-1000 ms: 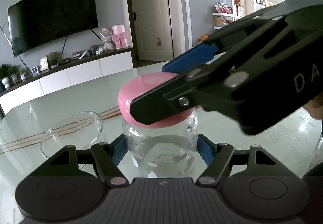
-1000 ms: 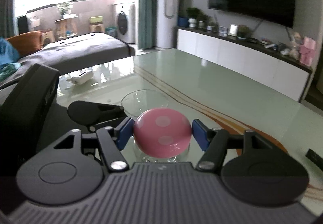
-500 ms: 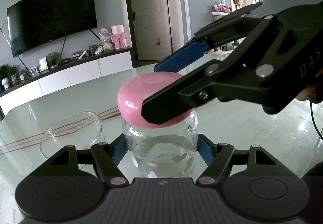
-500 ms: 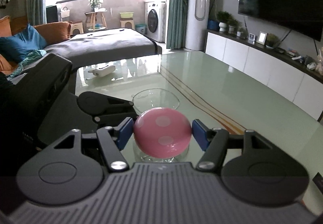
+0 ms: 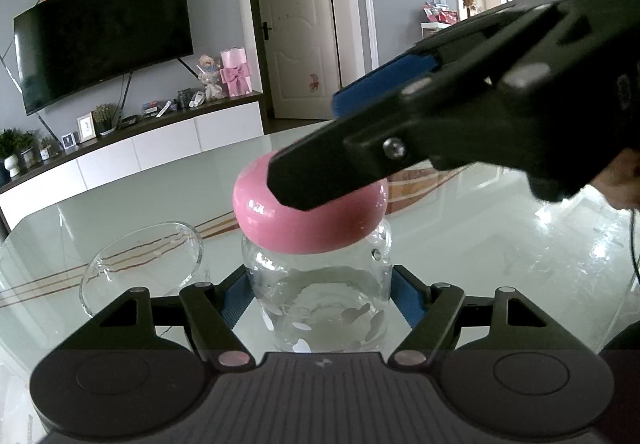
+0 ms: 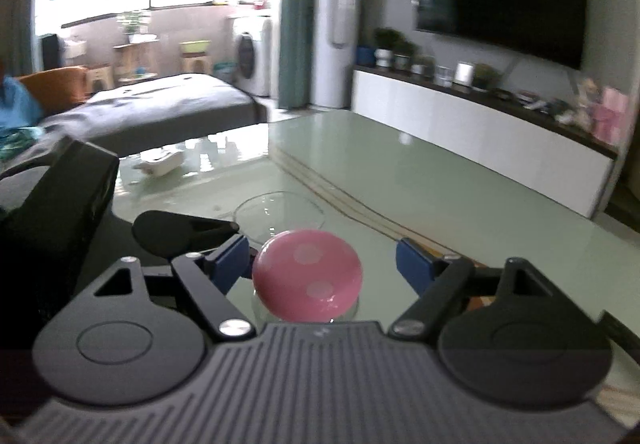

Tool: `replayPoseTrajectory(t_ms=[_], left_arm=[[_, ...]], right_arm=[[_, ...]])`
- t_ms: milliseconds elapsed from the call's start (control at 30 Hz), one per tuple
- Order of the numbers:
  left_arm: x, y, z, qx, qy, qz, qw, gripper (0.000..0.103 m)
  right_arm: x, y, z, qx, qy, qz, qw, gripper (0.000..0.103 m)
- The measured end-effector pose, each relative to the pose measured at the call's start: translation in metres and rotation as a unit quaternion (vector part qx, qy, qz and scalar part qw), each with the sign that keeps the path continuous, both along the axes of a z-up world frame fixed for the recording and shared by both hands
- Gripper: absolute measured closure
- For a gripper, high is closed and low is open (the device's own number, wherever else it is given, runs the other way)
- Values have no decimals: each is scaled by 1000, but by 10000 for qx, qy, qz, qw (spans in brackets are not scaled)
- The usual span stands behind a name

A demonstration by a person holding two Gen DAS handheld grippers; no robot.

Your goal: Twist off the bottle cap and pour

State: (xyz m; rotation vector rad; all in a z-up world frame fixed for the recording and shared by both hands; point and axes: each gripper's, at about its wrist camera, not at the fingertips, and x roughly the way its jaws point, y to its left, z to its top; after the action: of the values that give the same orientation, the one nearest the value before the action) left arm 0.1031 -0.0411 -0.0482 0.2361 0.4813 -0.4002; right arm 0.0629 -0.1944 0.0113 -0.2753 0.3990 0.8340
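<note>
To the left of the bottle stands a clear round glass bowl (image 5: 140, 264). It is near the bottle but not touching it. I think it waits there for the pour.

In the middle is the clear glass bottle with little pale shapes on it (image 5: 316, 284). It stands up straight on the shiny pale green glass table (image 5: 480, 244). The left gripper (image 5: 320, 292) squeezes the bottle from both sides, with its blue pads pressed on the glass. I think this is to stop the bottle from turning while the top is twisted.

On top of the bottle sits the fat round pink cap with pale dots (image 5: 312, 228). It is not off yet.

From the right of the bottle comes the right gripper (image 6: 323, 262). It reaches over the cap, with one finger on each side. Its jaws are let go: the right wrist view shows a gap between the right pad and the cap, and the left pad is just beside it. My guess is that it is getting ready for a new twist.

Some things are hard to see. The cap hides the bottle's neck, so I cannot tell how loose the cap is. The left gripper's body hides the bottle's bottom. I cannot tell how much water is inside. The right wrist view is blurry.
</note>
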Motion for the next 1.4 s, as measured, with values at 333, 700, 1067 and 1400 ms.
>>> replayPoseTrajectory(t_ms=[333,700,1067,1400], left_arm=[[-8,-2,-1,34,-15,8,10000,27],[-16,-1,-1,16,-22,-5,10000,27],[-18,1,2,12,2,-30,10000,27],[-16,4,5,6,33,-63,10000,27]], right_arm=[[-3,26,-14,-131,217,-789,9966,32],[-3,30,-18,-117,251,-751,9968,38],[-1,26,-20,-122,209,-470,9986,38],[7,12,-17,-148,225,182,9995,38]])
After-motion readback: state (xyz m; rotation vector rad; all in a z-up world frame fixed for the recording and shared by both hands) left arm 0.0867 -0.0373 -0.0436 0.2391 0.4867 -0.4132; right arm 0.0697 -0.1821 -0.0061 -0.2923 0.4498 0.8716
